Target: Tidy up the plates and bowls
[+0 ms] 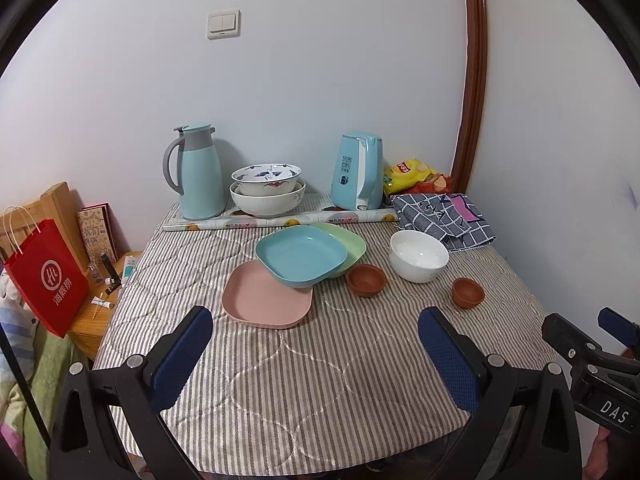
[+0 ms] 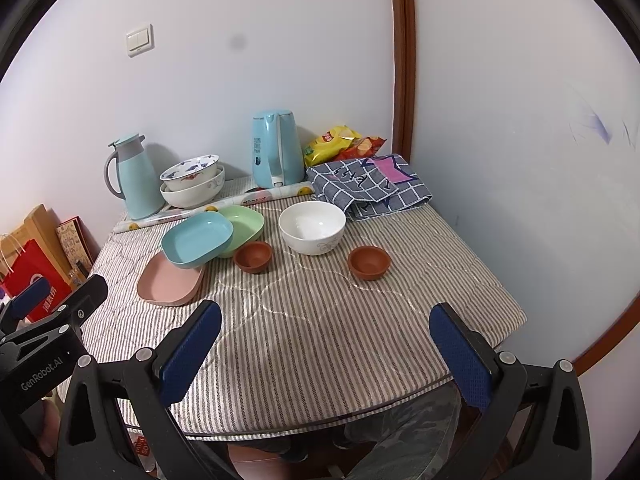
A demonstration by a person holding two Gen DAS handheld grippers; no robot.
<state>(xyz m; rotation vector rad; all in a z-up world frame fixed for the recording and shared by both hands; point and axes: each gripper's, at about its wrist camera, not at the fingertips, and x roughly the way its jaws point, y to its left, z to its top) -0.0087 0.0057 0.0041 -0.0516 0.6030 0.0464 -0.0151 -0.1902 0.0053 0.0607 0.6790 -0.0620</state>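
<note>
While hovering low at the bottom of each frame, left gripper (image 1: pixel 316 354) and right gripper (image 2: pixel 326 354) both spread wide, grasping nothing. Beyond, at centre frame: blue plate (image 1: pixel 301 255) tilted across pink plate (image 1: pixel 267 300) and green plate (image 1: pixel 347 243). Right of these, two brown bowls (image 1: pixel 365 279) (image 1: pixel 467 292) flanking white bowl (image 1: pixel 419 255), all apart on striped tablecloth (image 1: pixel 304 380). Upper centre, nested patterned bowls (image 1: pixel 267 190) between flask (image 1: pixel 196 172) and kettle (image 1: pixel 358 172). Likely hazard: nudging the leaning blue plate, sliding it off its neighbours; thin rims slipping from the pads.
</note>
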